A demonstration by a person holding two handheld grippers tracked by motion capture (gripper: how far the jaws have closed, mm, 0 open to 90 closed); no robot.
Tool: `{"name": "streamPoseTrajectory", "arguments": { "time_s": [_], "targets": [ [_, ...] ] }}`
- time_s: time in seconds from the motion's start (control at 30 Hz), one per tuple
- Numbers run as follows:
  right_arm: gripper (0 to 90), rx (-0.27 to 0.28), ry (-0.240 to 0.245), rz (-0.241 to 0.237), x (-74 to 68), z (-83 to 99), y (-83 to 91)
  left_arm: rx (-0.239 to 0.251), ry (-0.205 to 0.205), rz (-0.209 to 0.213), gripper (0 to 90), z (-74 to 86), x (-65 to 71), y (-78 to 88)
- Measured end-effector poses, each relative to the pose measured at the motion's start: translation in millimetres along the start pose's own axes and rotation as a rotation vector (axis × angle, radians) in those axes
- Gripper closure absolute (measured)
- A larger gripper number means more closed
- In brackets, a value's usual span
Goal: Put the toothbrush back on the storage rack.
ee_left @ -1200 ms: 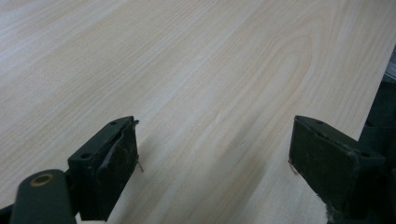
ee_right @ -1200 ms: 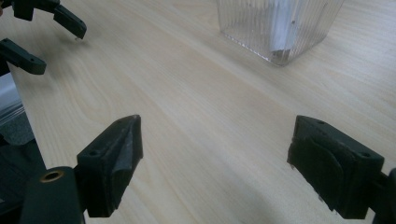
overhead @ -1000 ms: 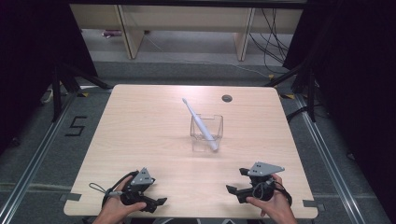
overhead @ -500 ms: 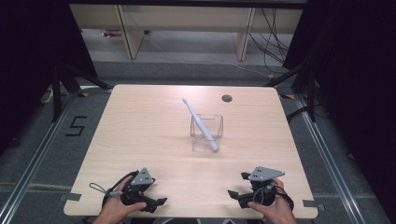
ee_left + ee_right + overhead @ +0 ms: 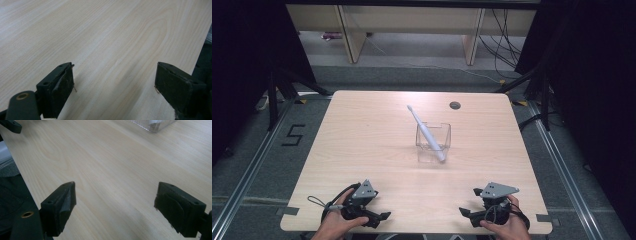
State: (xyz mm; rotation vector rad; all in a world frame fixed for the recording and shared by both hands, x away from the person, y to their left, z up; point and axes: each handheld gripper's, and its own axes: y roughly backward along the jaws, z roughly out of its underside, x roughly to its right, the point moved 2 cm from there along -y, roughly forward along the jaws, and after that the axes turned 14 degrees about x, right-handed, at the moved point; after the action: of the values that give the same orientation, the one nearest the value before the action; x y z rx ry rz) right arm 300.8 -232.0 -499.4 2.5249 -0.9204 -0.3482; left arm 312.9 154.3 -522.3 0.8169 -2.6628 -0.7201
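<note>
Drawn back to the table's point(image 5: 362, 130) near edge, right tool point(image 5: 472, 216) and left tool point(image 5: 379, 218) gape wide.

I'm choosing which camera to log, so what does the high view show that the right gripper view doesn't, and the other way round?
High view alone: the whole clear container with the white toothbrush leaning in it, both hands, the floor and shelving. Right gripper view alone: a close look between the right claw, its jaws wide apart over bare wood. Shared: the table, part of the container, and the right claw.
</note>
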Motion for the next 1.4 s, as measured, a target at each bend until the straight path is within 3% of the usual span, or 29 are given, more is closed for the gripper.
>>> {"name": "streamPoseTrajectory", "arguments": {
  "time_s": [0.07, 0.1, 0.33, 0.4, 0.47, 0.63, 0.9, 0.93, 1.0, 1.03, 1.1, 1.2, 1.4],
  "targets": [
    [17.3, 0.003, 0.01, 0.014, 0.9, 1.4, 1.7, -0.001, -0.002, 0.001, 14.9, 0.0, -0.1, 0.2],
    [17.3, -0.001, -0.009, 0.019, 0.2, 2.4, 2.8, -0.001, 0.0, 0.001, 14.9, 0.1, 0.0, 0.1],
    [17.5, -0.019, 0.02, 0.036, 0.2, 8.0, 6.0, 0.001, -0.002, 0.001, 14.9, -0.1, 0.0, 0.3],
    [17.5, -0.027, 0.009, 0.025, 0.2, 9.9, 6.2, 0.005, 0.003, 0.004, 14.9, -0.2, 0.6, 0.2],
    [17.3, -0.027, 0.004, 0.047, -0.3, 12.3, 8.9, 0.003, 0.001, 0.007, 14.9, -0.3, 0.5, 0.4],
    [16.4, -0.041, 0.005, 0.029, 1.0, 16.0, 9.1, -0.002, -0.005, 0.0, 14.9, -0.1, -0.1, 0.4],
    [16.4, -0.055, 0.006, 0.046, -0.1, 19.0, 13.6, 0.001, -0.002, 0.004, 14.9, -0.2, 0.2, 0.4],
    [16.5, -0.053, 0.027, 0.051, 0.8, 19.7, 14.0, -0.003, -0.006, 0.001, 14.9, -0.2, -0.2, 0.4],
    [16.5, -0.051, 0.016, 0.056, 0.0, 20.0, 14.4, 0.0, -0.004, -0.001, 14.9, 0.0, 0.2, 0.1],
    [16.5, -0.05, 0.033, 0.048, 1.0, 20.6, 14.6, 0.002, -0.004, -0.001, 14.9, 0.0, 0.2, 0.1],
    [16.6, -0.058, 0.008, 0.049, -1.3, 21.2, 15.1, 0.003, 0.001, 0.003, 14.9, -0.2, 0.3, 0.2],
    [16.6, -0.059, 0.029, 0.04, 0.0, 21.7, 15.4, -0.001, -0.004, 0.001, 14.9, -0.1, 0.0, 0.4],
    [16.7, -0.063, 0.025, 0.052, -1.3, 21.4, 18.6, -0.001, -0.003, 0.002, 14.9, -0.1, 0.1, 0.3]
  ]
}}
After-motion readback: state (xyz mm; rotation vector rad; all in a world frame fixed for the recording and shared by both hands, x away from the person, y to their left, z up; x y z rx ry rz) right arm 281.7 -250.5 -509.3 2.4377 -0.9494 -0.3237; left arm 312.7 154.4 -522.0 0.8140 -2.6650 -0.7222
